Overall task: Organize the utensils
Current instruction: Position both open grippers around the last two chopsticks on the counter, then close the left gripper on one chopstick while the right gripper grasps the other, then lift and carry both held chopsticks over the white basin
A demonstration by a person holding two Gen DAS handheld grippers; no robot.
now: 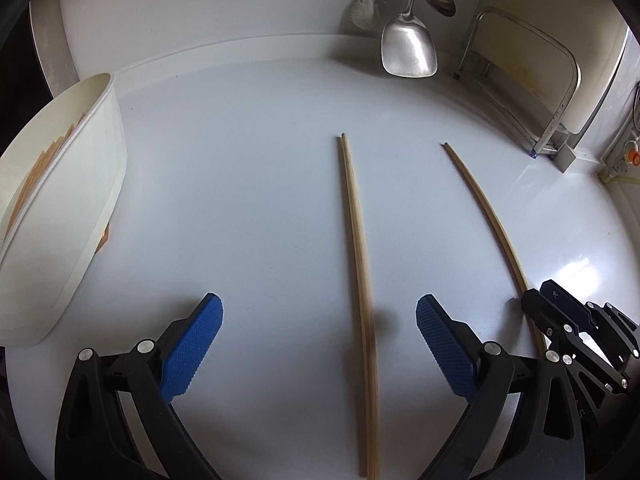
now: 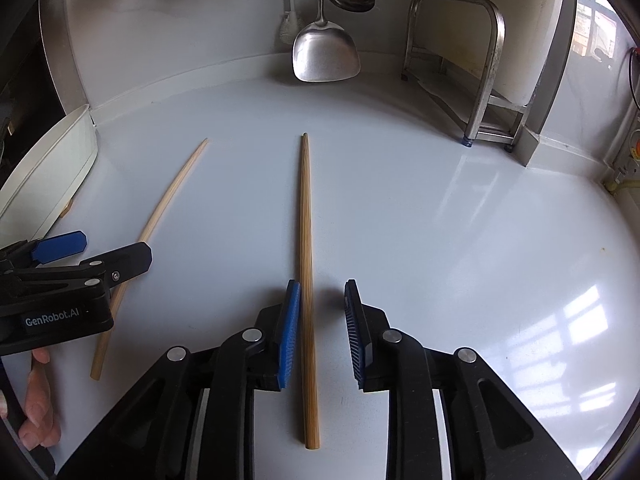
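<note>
Two long, light-brown wooden chopsticks lie flat on the countertop, apart and roughly parallel: one (image 1: pixel 358 264) runs up the centre of the left wrist view, the other (image 1: pixel 486 216) lies right of it. A white oval plastic container (image 1: pixel 80 200) at the left edge holds more wooden sticks.

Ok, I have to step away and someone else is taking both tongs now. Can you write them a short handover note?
Left tongs: open, straddling the left chopstick, not gripping.
Right tongs: open but narrower, around the right chopstick; the left pad is close beside it, not clamped.
Both chopsticks lie apart on the white counter.
White container on the left already holds chopsticks.
Left to do: close on each chopstick and move both into the container.
</note>
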